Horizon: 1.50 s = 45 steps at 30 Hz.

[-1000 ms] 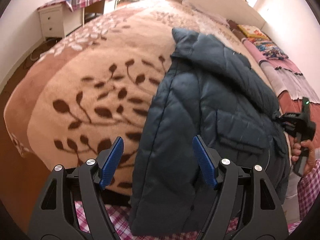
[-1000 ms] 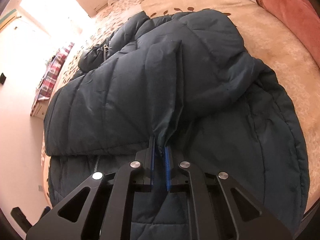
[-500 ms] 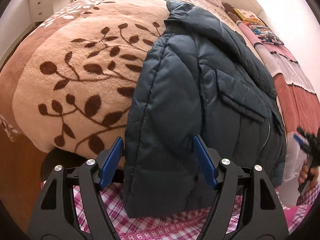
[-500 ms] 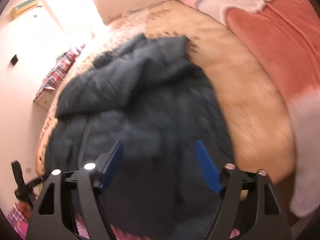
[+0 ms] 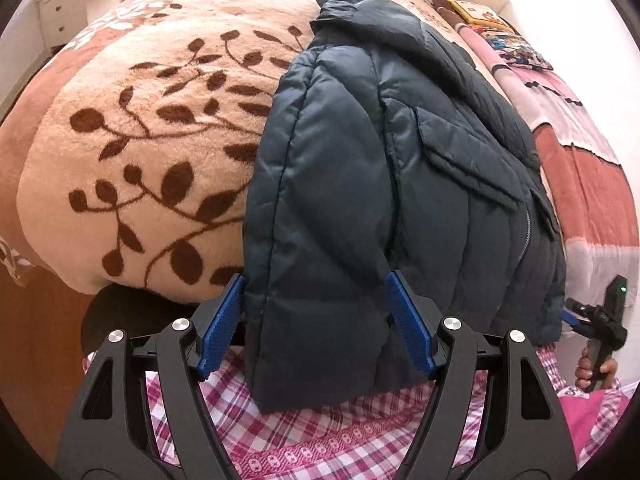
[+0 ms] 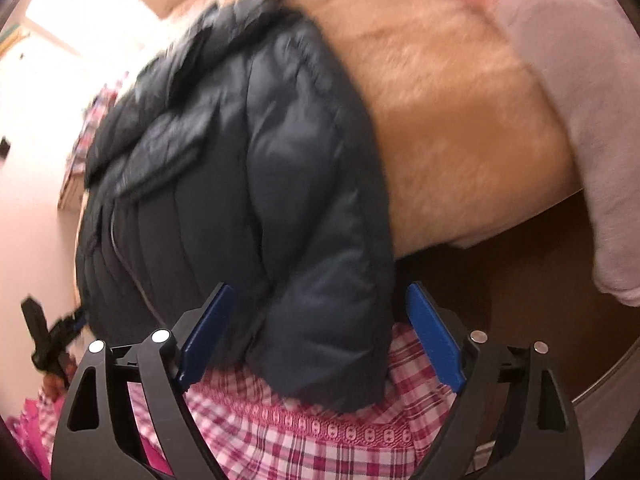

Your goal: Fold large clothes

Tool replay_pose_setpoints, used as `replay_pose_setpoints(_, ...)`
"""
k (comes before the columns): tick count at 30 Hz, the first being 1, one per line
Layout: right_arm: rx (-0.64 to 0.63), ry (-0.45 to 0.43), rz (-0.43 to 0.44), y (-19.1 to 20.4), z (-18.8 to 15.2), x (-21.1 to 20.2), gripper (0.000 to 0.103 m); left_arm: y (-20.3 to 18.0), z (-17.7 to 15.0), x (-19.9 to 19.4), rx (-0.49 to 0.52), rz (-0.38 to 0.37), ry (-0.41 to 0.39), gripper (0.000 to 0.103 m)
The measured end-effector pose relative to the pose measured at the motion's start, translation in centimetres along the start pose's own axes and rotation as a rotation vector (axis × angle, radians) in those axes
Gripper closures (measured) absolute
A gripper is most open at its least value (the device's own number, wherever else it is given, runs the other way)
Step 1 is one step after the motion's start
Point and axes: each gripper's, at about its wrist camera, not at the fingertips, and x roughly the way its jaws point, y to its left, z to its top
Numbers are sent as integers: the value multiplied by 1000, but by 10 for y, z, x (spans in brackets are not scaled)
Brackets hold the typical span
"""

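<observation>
A dark blue puffer jacket (image 5: 384,168) lies lengthwise on the bed, both sleeves folded in over its front, its hem hanging over the near bed edge. My left gripper (image 5: 316,320) is open, its blue pads on either side of the left hem corner, not pinching it. My right gripper (image 6: 316,332) is open astride the jacket's (image 6: 248,168) right hem corner; that view is blurred. The right gripper also shows in the left wrist view (image 5: 576,320) at the far right.
The bed has a tan blanket with brown leaf print (image 5: 144,152). Pink and red bedding (image 5: 592,184) lies to the right. A white drawer unit (image 5: 64,20) stands far left. The person's pink checked clothing (image 5: 320,432) is below the grippers.
The right gripper let go of the jacket fabric, opened and dropped back to the hem at the near edge. The left gripper moved in closer around the left hem corner.
</observation>
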Motion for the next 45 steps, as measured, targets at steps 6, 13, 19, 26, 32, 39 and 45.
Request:
replay_pose_setpoints(6,-96,50,-22,14,-12,13,18,4,-13,-9,60,-49,16,32)
replay_pose_setpoints(13,-148,106,-77,24,-21,33,34,-1,-31,10,163,-18,91,32)
replay_pose_setpoints(19,-140,97,-71,25,-23,36,45,1,-28,11,136,-58,90,42)
replay_pose_setpoints(26,-79,93,8,17,-23,39,71,13,-26,7,88,-127,69,91)
replay_pose_setpoints(32,-26,36,154,7,-24,8,90,-1,-32,-27,143,-150,-41,95)
replay_pose_setpoints(39,40,-115,340,1,-26,-46,92,-11,-16,-100,129,-248,-243,95)
replay_pose_setpoints(45,47,-228,461,-1,-26,-94,93,-30,0,-154,148,-297,-389,96)
